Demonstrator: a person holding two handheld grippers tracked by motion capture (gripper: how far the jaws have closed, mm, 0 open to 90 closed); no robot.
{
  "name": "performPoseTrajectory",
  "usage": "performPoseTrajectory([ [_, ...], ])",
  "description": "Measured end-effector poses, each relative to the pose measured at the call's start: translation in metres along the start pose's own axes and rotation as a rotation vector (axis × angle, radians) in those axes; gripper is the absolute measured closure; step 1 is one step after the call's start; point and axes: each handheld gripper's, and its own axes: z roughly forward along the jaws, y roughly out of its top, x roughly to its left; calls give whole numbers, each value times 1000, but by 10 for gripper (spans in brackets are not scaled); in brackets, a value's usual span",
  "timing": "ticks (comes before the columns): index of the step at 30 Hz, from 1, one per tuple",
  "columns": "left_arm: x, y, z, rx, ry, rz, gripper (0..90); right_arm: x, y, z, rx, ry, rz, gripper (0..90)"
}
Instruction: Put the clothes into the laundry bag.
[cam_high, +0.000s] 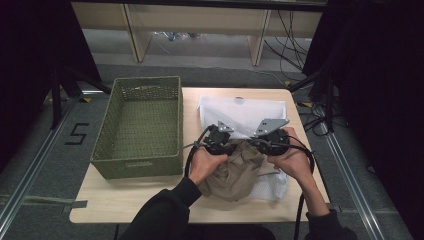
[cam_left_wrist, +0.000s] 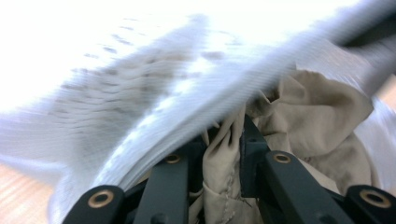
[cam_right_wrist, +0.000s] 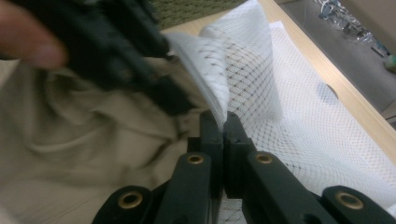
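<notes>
Beige cloth (cam_high: 235, 170) lies bunched at the near middle of a light wooden table (cam_high: 125, 200), partly on a white mesh bag (cam_high: 245, 112) spread toward the far edge. The left gripper (cam_left_wrist: 224, 140) has its jaws pinched on a fold of the cloth, under the bag's lifted edge. The right gripper (cam_right_wrist: 223, 126) has its jaws pressed together on the bag's rim. A green woven basket (cam_high: 107, 145) sits empty on the table's left. Grey floor, cables (cam_high: 292, 42) and wooden frame legs (cam_high: 137, 35) lie beyond, between dark curtains.
</notes>
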Motion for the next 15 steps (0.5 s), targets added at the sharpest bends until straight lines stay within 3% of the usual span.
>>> performPoseTrajectory([
  [2,2,-3,8,21,4,-40,713,1,0,-2,4,5,-4,900],
  [5,-6,-7,-2,53,-22,-8,481,-1,-3,-1,6,-1,-7,900],
  [6,-8,-8,-10,51,-16,1,347,-5,-8,2,12,3,4,900],
  [10,-12,-17,-48,62,-39,50,239,-7,-12,3,19,6,25,900],
  [14,-12,-36,-67,95,-10,128,232,-7,-11,4,16,2,29,900],
  [15,-13,-42,-68,110,0,138,193,-6,-10,5,14,3,21,900],
])
